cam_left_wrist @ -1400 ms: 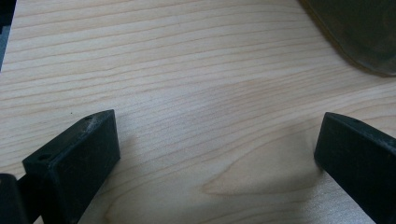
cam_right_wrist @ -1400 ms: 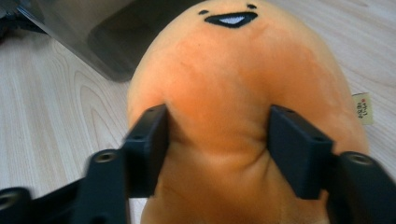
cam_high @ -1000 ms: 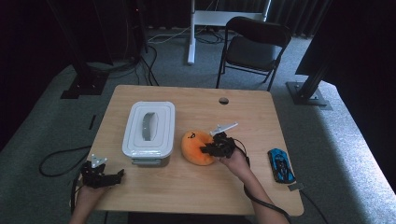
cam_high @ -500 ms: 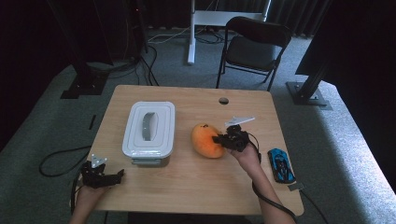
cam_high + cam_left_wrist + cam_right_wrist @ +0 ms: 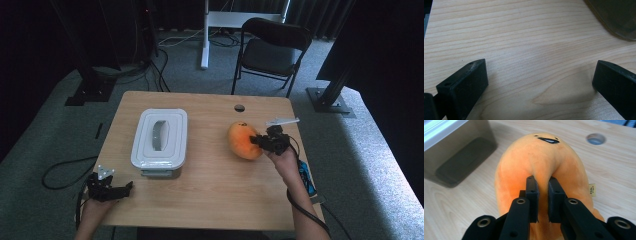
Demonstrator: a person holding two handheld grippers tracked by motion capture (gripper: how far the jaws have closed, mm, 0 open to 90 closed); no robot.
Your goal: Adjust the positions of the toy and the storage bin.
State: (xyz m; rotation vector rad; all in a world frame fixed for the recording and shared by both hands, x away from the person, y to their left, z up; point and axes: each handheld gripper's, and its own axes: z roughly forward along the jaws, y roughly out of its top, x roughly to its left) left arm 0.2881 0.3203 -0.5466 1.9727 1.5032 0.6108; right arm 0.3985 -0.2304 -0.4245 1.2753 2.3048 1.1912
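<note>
Soft orange egg-shaped plush toy (image 5: 243,140) pinched by the nearly closed jaws of the right gripper (image 5: 261,141), right of the white lidded plastic box (image 5: 160,141) on the light wooden tabletop (image 5: 215,195), left gripper (image 5: 124,187) rested at the near left corner, jaws wide apart, nothing held.

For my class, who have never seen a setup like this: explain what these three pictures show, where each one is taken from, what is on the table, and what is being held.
No robot here: a person sits at a wooden table with a hand-held gripper, a tool with two black jaws, in each hand.

The high view looks down from above the person. The other two pictures come from small cameras riding on the grippers, looking along their jaws.

On the table stands a white box with its lid on. At the right edge lies a small blue object, too small to identify.

The right gripper pinches a fold of an orange plush toy with a little face; the high view shows it right of the box.

The left gripper rests at the near left corner. Its jaws stand wide apart over bare wood, holding nothing.
</note>
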